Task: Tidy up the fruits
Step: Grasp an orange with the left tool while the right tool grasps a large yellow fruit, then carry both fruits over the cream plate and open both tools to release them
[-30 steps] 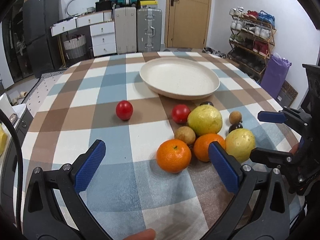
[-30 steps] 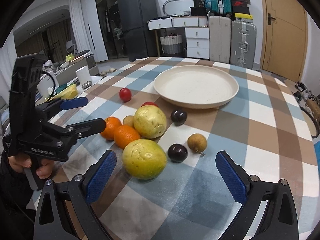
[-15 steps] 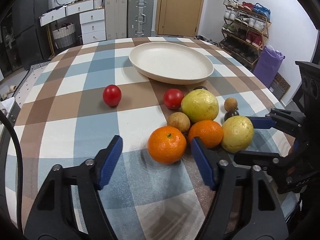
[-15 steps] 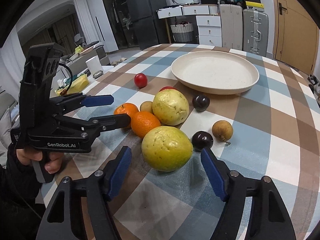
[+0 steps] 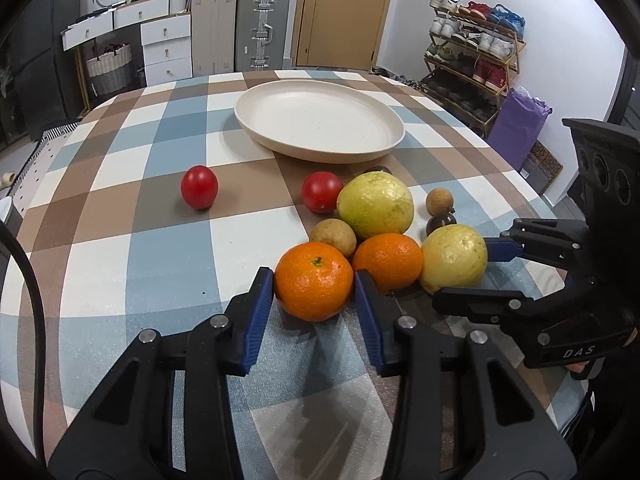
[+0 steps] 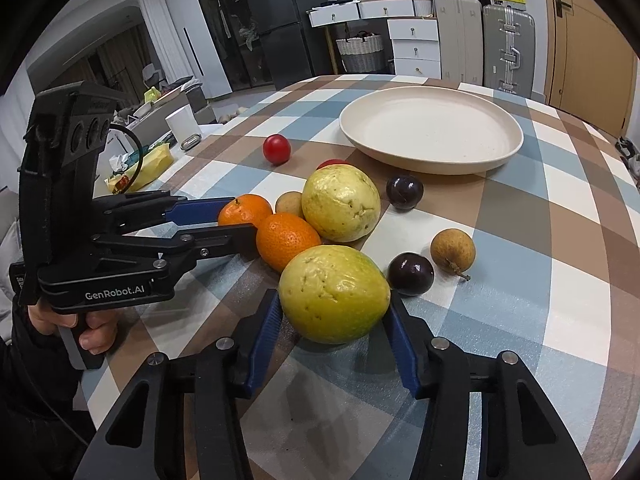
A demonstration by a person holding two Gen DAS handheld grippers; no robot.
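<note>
My left gripper (image 5: 314, 292) is shut on the nearest orange (image 5: 314, 280), which rests on the checked tablecloth. My right gripper (image 6: 334, 320) is shut on a yellow-green guava (image 6: 334, 292), also on the cloth. Beside them lie a second orange (image 5: 387, 258), a second guava (image 5: 375, 205), two red tomatoes (image 5: 199, 187) (image 5: 321, 192), brown longans (image 5: 333, 235) (image 6: 452, 250) and dark plums (image 6: 410, 273) (image 6: 404, 192). An empty cream plate (image 5: 320, 120) sits behind the fruit, and also shows in the right wrist view (image 6: 432, 128).
The round table's edge curves near on both sides. Beyond it stand suitcases (image 5: 262, 28), white drawers (image 5: 166, 46) and a shoe rack (image 5: 472, 60). A low side table with a white cup (image 6: 182, 124) stands to the left.
Both grippers moved forward and closed: the left around the nearest orange, the right around the near guava. The fruits have stayed in place on the cloth.
</note>
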